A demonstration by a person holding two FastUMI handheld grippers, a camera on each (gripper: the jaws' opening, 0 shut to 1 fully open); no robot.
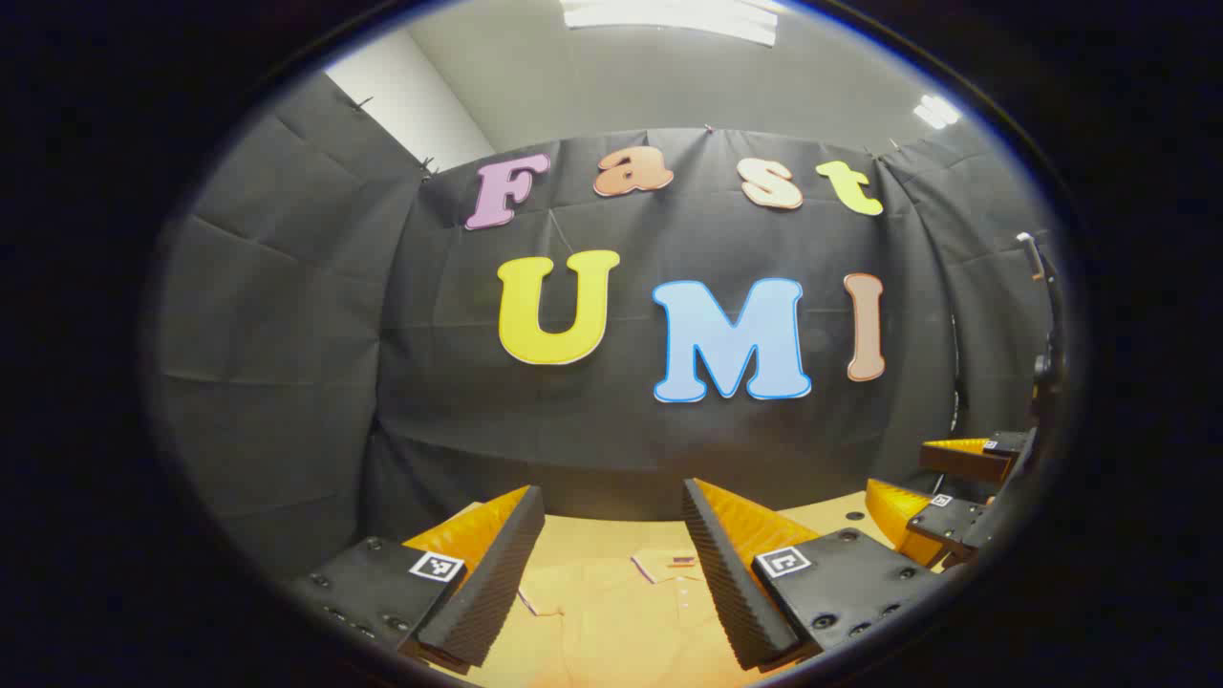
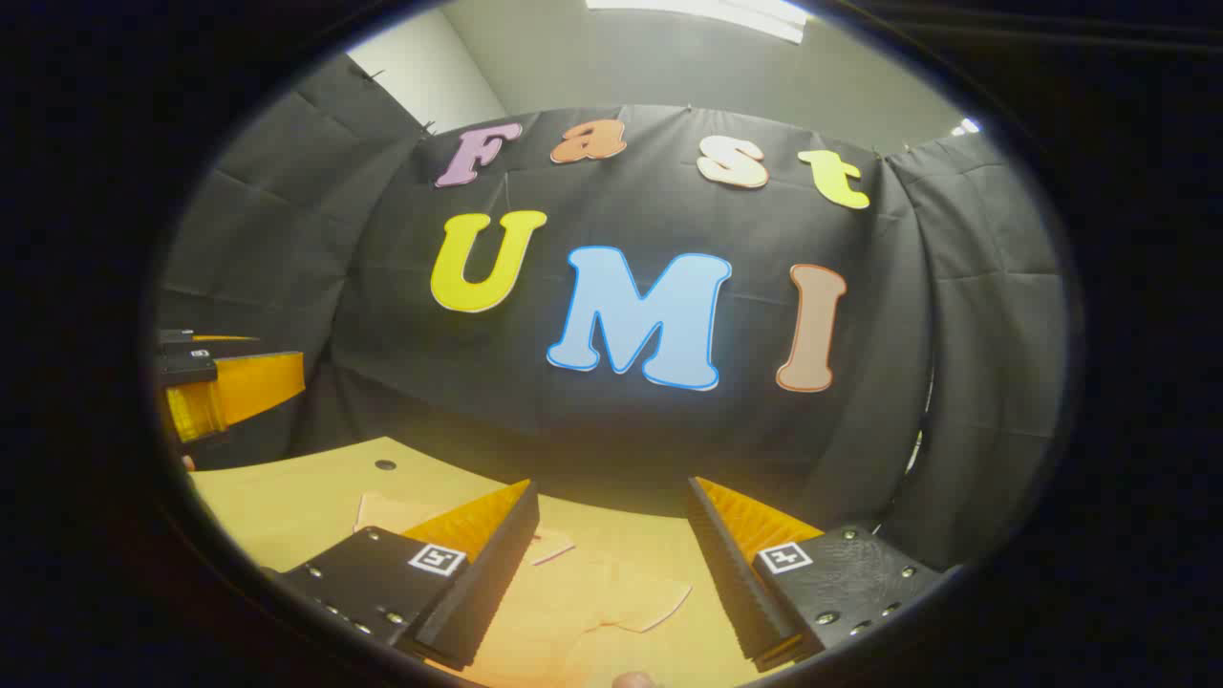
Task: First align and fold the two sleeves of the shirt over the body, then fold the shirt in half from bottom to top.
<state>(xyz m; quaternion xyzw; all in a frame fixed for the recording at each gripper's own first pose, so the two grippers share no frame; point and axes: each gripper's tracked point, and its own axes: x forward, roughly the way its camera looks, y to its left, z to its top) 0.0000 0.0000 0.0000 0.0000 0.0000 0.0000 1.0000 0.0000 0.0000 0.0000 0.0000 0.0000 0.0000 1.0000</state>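
on the table the pale orange shirt lies flat, collar up; both hand-held grippers held apart above it

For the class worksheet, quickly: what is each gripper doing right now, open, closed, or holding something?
Left gripper: open, holding nothing, above the shirt.
Right gripper: open, holding nothing, above the shirt.

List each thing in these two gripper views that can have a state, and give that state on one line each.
Left gripper: open, fingers spread, nothing between them, held above the shirt.
Right gripper: open, fingers spread, empty, held above the table.
Shirt: lying flat on the table, collar showing, sleeve spread out and not folded over the body.
Table: bears the shirt.
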